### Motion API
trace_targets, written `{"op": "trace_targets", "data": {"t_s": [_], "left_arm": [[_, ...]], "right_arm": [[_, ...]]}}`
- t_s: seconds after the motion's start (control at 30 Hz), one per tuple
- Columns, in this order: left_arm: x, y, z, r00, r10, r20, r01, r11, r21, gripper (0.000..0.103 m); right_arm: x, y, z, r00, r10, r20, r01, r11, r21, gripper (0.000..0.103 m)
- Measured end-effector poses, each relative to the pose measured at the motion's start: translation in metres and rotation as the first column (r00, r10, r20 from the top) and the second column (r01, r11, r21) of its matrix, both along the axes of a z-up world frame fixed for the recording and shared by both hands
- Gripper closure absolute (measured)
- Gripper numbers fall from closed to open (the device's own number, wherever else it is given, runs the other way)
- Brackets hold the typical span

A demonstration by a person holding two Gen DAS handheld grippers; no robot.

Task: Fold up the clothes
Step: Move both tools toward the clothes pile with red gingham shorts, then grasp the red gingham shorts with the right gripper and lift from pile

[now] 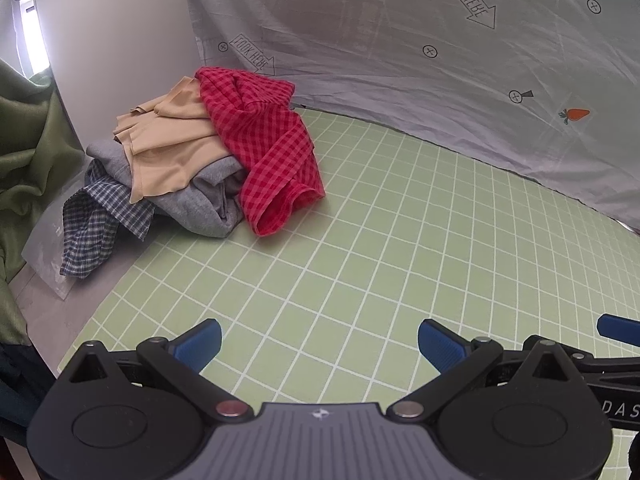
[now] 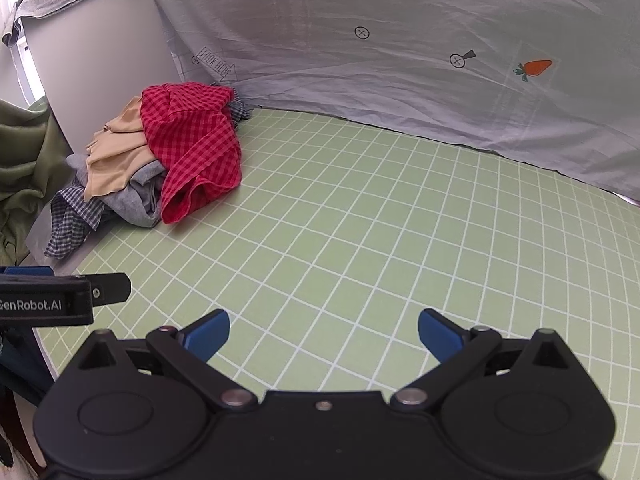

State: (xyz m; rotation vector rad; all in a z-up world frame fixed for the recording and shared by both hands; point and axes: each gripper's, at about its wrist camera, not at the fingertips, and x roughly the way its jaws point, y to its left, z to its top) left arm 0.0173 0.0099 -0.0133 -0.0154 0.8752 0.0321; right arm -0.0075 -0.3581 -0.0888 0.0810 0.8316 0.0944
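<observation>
Red gingham shirt [image 1: 272, 152] tops a rumpled pile at the far left corner of the green gridded mat [image 1: 380, 240], draped over a smooth beige garment [image 1: 168, 148], a soft grey knit [image 1: 200, 204] and a blue checked shirt [image 1: 96, 232]. Behind hangs a creased grey sheet [image 1: 440, 60] printed with carrots and "LOOK HERE" arrows. Left gripper [image 1: 319, 346] hovers low over the bare mat, blue ribbed pads spread wide, nothing between them. Right gripper [image 2: 324, 336] sits level beside it, equally agape, and "GenRobot.AI" reads on its neighbour's side.

Green gridded mat [image 1: 360, 240] carries a heap of clothes [image 1: 192, 160] at its far-left corner
</observation>
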Motion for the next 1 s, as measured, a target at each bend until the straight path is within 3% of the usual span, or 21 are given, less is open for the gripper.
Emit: {"op": "trace_targets", "data": {"t_s": [0.27, 0.5, 0.87, 1.0], "left_arm": [[0.021, -0.001, -0.007, 1.0, -0.01, -0.015, 0.01, 1.0, -0.002, 0.0], [0.064, 0.013, -0.017, 0.999, 0.026, -0.041, -0.027, 0.999, -0.023, 0.0], [0.176, 0.077, -0.051, 0.986, 0.13, -0.107, -0.14, 0.986, -0.088, 0.0], [0.211, 0.105, -0.069, 0.972, 0.194, -0.134, -0.207, 0.974, -0.093, 0.0]], "right_arm": [[0.02, 0.002, -0.004, 1.0, 0.004, -0.018, -0.004, 1.0, -0.011, 0.001], [0.058, 0.003, -0.013, 0.999, -0.001, -0.045, 0.0, 1.0, -0.03, 0.001], [0.183, 0.028, -0.023, 0.998, 0.004, -0.056, -0.004, 1.0, 0.012, 0.002], [0.241, 0.051, -0.036, 0.996, 0.034, -0.085, -0.027, 0.996, 0.081, 0.005]]}}
